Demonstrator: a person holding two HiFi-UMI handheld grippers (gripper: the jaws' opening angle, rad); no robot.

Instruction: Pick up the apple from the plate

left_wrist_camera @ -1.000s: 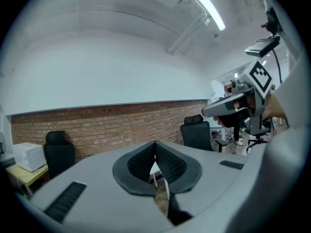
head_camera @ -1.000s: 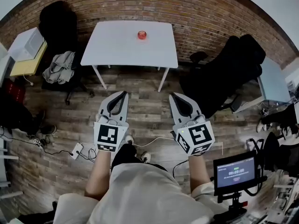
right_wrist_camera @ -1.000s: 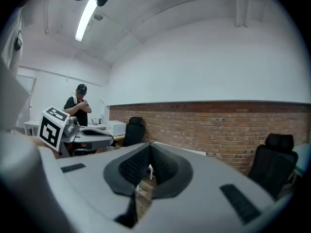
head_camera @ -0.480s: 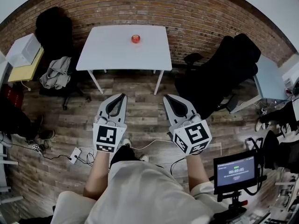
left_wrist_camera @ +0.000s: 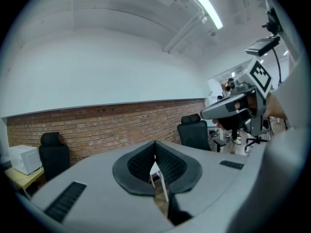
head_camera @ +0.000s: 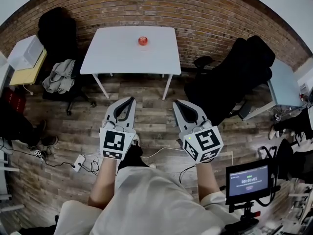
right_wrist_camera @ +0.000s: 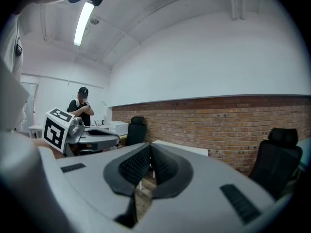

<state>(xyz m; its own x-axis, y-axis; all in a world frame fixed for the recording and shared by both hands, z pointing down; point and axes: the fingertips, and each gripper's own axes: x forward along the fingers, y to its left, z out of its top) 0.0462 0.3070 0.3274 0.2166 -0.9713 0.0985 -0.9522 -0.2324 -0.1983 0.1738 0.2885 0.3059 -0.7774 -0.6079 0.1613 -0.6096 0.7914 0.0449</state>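
Observation:
A small red apple point(head_camera: 143, 40) sits near the far edge of a white table point(head_camera: 112, 58) against the brick wall; the plate under it is too small to make out. Both grippers hover over the wooden floor, well short of the table. My left gripper point(head_camera: 131, 100) is shut and empty, its ribbed pads pressed together point(left_wrist_camera: 154, 145). My right gripper point(head_camera: 176, 103) is also shut with nothing in it point(right_wrist_camera: 149, 147). Each gripper view shows the other gripper beside it and only part of the table; the apple is hidden there.
Black office chairs stand left point(head_camera: 58, 23) and right point(head_camera: 234, 77) of the table. A microwave point(head_camera: 24, 50) rests on a yellow side table. A chair holds grey clothes point(head_camera: 58, 75). A power strip point(head_camera: 78, 163) with cables lies on the floor. A monitor point(head_camera: 247, 180) stands at lower right.
The person has stepped a little toward the table, so both grippers sit slightly farther forward over the floor. Both stay shut and empty.

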